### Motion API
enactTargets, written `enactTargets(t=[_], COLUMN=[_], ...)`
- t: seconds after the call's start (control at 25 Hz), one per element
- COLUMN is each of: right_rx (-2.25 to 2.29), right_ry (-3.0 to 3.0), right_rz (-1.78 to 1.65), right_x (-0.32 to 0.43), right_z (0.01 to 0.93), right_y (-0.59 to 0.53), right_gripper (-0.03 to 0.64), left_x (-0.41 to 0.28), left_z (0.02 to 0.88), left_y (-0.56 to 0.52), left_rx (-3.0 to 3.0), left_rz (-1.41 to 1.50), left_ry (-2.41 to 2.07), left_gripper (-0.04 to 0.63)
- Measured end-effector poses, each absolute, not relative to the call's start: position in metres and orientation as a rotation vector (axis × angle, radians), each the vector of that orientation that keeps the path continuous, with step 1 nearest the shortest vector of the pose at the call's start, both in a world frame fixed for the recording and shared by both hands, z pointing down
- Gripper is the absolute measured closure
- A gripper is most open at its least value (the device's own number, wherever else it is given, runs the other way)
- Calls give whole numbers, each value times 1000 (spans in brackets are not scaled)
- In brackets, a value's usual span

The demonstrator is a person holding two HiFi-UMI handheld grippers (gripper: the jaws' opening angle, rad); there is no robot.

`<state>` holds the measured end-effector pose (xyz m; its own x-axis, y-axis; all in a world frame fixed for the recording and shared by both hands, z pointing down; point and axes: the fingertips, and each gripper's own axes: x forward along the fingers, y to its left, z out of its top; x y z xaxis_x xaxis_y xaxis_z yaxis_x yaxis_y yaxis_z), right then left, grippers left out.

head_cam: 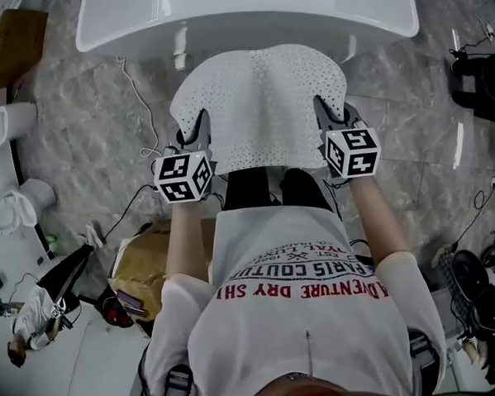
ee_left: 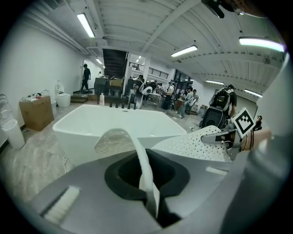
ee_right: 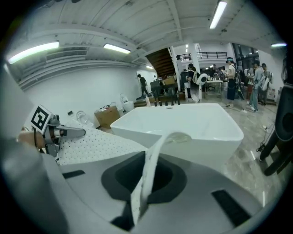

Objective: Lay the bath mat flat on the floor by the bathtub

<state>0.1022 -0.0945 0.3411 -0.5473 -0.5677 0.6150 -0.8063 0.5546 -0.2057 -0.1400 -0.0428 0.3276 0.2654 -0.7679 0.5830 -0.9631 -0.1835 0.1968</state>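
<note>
**A:** Where is everything, biggest first?

**B:** The bathtub [head_cam: 240,19] runs across the top of the head view, with stone-patterned floor [head_cam: 94,119] around it. The bath mat [head_cam: 261,103] hangs in the air just in front of the tub and is not yet down.

**A:** How will it handle?

**B:** Light and floppy, I'd judge. It is thin and perforated, humps between the grips and droops at the far edge. The two near corners are the best places to hold it.

**A:** Which way does it lie?

**B:** Its long axis looks to run side to side, along the tub. The free edge points at the tub.

**A:** And the grippers?

**B:** The left gripper [head_cam: 200,126] and right gripper [head_cam: 325,114] are each clamped on the mat's near edge, one toward each corner.
</note>
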Motion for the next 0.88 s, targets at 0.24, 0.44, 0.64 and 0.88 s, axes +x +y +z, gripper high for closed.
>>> enactTargets(t=[0.24,0.44,0.64,0.88], right_rx=[1082,1039,1000,983], right_ry=[-2189,-2115,-2103,-2128], right_rz=[675,694,693,652], right_x=[73,57,42,37], right_z=[420,506,595,712], right_y=[-119,-136,-154,-174], right_gripper=[598,598,598,598], left_x=[-181,-209,-226,-237], left_z=[415,502,588,703], left_y=[-82,-101,-122,-142], left_rx=[1969,1899,1872,1903], left_rz=[524,560,560,559], left_ry=[-1482,-1468,-1462,-1489], left_gripper=[578,578,578,578])
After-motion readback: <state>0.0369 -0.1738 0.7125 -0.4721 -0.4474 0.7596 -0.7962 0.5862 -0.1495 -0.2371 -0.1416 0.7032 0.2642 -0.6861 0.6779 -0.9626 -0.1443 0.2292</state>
